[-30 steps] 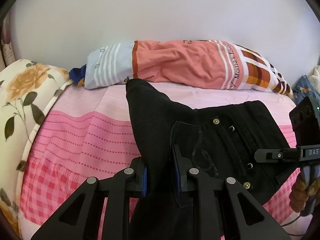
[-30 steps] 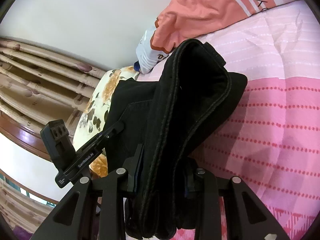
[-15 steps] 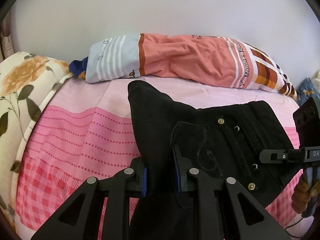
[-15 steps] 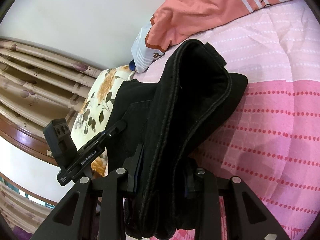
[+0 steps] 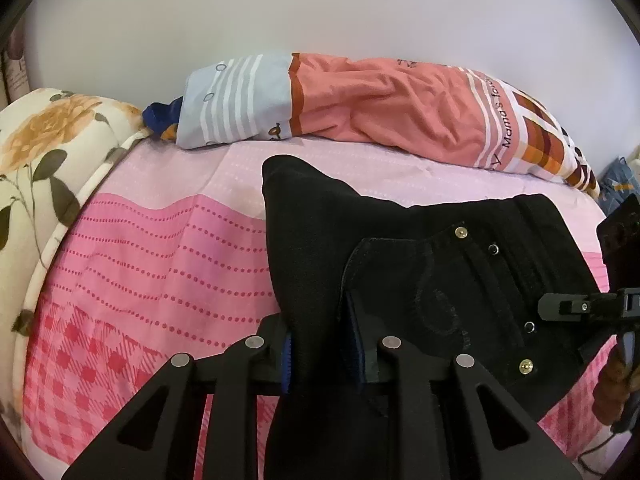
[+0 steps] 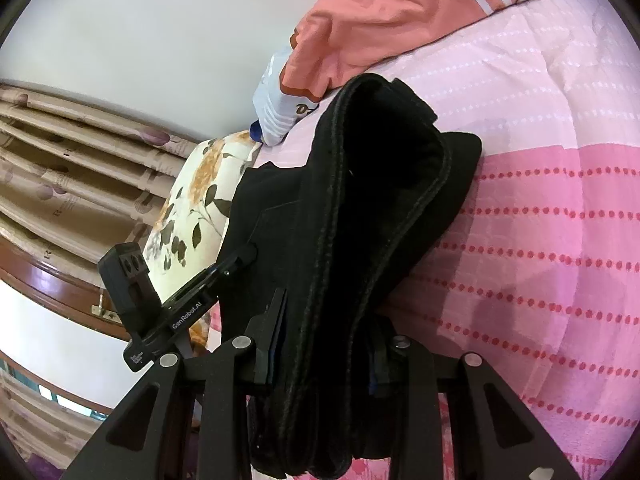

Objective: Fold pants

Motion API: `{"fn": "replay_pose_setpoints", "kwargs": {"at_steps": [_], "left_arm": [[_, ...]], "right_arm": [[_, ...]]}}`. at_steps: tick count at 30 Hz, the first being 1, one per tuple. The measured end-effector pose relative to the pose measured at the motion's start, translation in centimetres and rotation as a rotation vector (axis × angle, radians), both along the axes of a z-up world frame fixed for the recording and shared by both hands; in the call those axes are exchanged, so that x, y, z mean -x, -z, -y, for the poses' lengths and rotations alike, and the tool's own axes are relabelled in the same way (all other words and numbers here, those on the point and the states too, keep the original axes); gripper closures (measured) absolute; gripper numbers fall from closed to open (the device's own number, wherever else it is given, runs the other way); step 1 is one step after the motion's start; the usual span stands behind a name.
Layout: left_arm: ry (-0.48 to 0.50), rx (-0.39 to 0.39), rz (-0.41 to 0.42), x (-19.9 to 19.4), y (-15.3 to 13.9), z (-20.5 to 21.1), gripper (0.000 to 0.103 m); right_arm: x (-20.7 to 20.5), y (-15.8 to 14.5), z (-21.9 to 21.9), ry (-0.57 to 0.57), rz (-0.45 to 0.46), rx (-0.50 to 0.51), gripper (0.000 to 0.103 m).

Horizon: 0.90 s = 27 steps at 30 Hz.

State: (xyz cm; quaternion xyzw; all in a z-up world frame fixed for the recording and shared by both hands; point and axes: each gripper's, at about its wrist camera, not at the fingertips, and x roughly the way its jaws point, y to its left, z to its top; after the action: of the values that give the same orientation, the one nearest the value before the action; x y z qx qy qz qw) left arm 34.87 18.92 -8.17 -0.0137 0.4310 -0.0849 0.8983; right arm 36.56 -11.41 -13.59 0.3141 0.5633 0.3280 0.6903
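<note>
So your black pants (image 5: 420, 280) are bunched up and held over the bed (image 5: 160, 272), waistband end with the metal snaps facing the left wrist camera and one corner of the cloth sticking up toward the pillow (image 5: 380, 108). You've got your left gripper (image 5: 320, 344) with its jaws pinching a thick fold of the fabric, blue pads pressed right into it. Your right gripper (image 6: 324, 356) has its jaws clamped on a fat stack of layers too, seams running up between the fingers, and the cloth arches over past them toward the pink sheet. Each gripper shows up at the edge of the other's view, just beside the pants. Past that there's the floral cushion (image 5: 36, 152) on the left side of the bed, and the beige curtain (image 6: 60, 168) shows in the right wrist view.
</note>
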Motion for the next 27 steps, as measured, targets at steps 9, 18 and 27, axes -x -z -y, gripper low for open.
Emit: {"fn": "replay_pose_setpoints", "kwargs": {"at_steps": [9, 18, 27], "left_arm": [[-0.020, 0.004, -0.011, -0.1, 1.5, -0.8, 0.062], [-0.068, -0.025, -0.003, 0.1, 2.4, -2.2, 0.027], [-0.115, -0.147, 0.062, 1.4, 1.5, -1.8, 0.023]], "right_arm": [[0.3, 1.3, 0.5, 0.016, -0.023, 0.009, 0.069], [0.6, 1.9, 0.8, 0.033, -0.018, 0.052, 0.059], [1.8, 0.0, 3.0, 0.140, 0.032, 0.119, 0.039]]}}
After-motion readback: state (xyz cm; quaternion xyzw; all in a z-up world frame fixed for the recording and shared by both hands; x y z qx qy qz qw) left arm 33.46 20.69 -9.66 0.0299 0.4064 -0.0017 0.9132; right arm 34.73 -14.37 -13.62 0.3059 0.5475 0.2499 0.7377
